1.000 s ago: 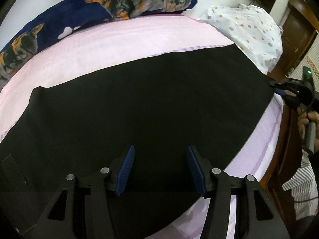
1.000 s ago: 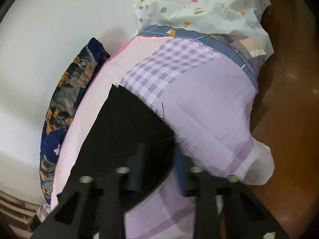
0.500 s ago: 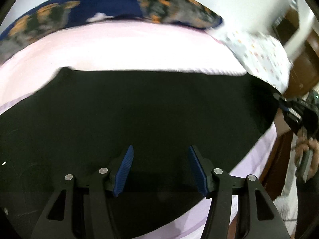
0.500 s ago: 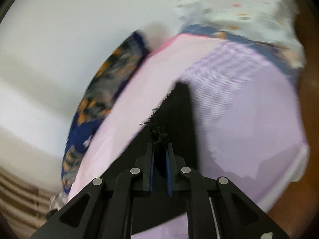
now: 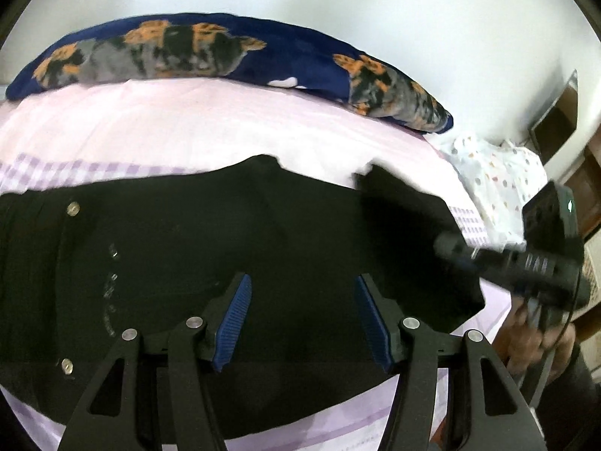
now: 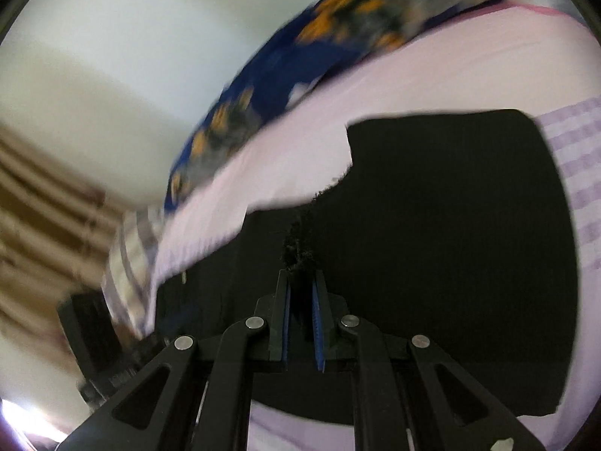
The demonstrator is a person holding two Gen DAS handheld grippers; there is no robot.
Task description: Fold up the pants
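Left tool [image 5: 302, 321]: fingers spread apart, nothing pinched between the pads, angled downward. Right tool [image 6: 300, 293]: fingers nearly together, clamped on the frayed pants [image 6: 432, 244] hem, angled downward; a hand [image 5: 537, 342] grips its handle.

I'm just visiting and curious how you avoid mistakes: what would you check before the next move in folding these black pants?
1. Right gripper clamped on the frayed hem of the pants: ok.
2. Left gripper holding cloth: not ok, its jaws are open above the pants.
3. Carried leg end lies over the rest of the pants: ok.
4. Fold edges line up: cannot tell, picture blurred.
5. Pillow is clear of the pants: ok.
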